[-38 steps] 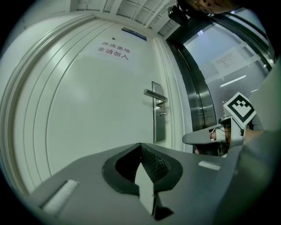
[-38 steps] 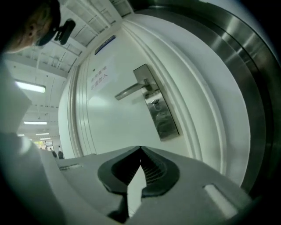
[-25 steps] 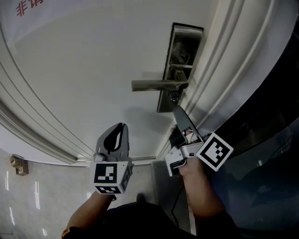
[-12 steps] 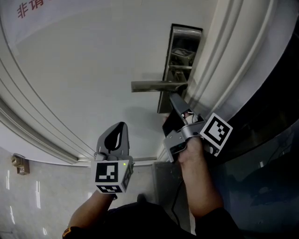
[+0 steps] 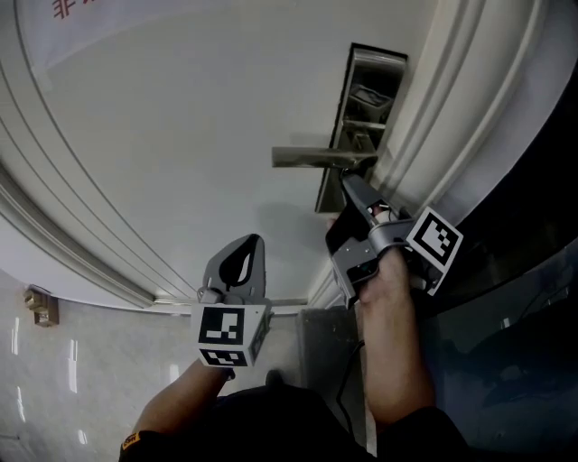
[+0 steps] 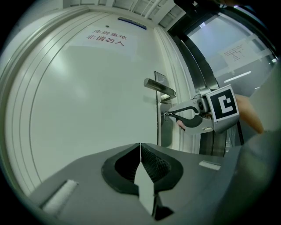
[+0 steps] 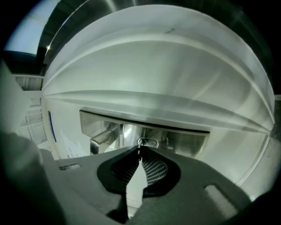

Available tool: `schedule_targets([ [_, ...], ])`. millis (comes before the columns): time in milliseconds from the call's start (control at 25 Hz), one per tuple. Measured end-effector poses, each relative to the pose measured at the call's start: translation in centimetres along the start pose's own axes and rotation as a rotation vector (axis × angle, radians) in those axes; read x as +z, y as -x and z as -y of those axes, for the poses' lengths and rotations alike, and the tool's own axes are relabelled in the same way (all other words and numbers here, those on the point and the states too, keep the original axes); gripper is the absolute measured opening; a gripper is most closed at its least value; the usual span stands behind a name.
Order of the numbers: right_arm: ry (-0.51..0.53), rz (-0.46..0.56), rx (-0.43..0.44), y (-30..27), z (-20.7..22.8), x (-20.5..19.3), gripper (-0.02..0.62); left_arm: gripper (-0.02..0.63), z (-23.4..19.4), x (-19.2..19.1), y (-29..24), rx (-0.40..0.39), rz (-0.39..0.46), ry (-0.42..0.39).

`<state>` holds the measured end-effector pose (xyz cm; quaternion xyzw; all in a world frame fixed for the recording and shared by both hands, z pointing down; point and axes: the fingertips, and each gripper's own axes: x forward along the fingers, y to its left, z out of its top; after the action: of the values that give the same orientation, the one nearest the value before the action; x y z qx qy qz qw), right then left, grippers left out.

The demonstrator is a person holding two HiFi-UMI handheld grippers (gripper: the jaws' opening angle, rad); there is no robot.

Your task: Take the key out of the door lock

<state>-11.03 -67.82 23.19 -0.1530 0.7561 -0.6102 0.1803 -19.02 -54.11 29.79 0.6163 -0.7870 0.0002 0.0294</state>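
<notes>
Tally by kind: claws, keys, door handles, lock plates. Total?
Claws: 2, left claw shut, right claw shut on the key
Key: 1
Door handle: 1
Lock plate: 1
Total: 5

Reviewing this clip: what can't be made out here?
Keyhole: hidden behind the right tool in the head view.
Key: only a ring at the tool's tips shows in the right gripper view; blade covered.
Red print on the door: cut by the head view's top edge, tiny in the left gripper view.
</notes>
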Motion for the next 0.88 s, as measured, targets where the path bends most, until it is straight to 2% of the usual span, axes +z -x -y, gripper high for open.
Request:
schedule_targets([
  [360,-0.048,0.013,-0.064,0.4,-0.1,-0.3,0.000,0.025,1.2,1.0,1.0,-0.034,0.023,-0.011],
  [880,-0.080,0.065,-0.093,0.9,-0.2,-0.4,-0.003,0.020,-0.5,1.2,1.6,-0.016,0.025,0.015],
])
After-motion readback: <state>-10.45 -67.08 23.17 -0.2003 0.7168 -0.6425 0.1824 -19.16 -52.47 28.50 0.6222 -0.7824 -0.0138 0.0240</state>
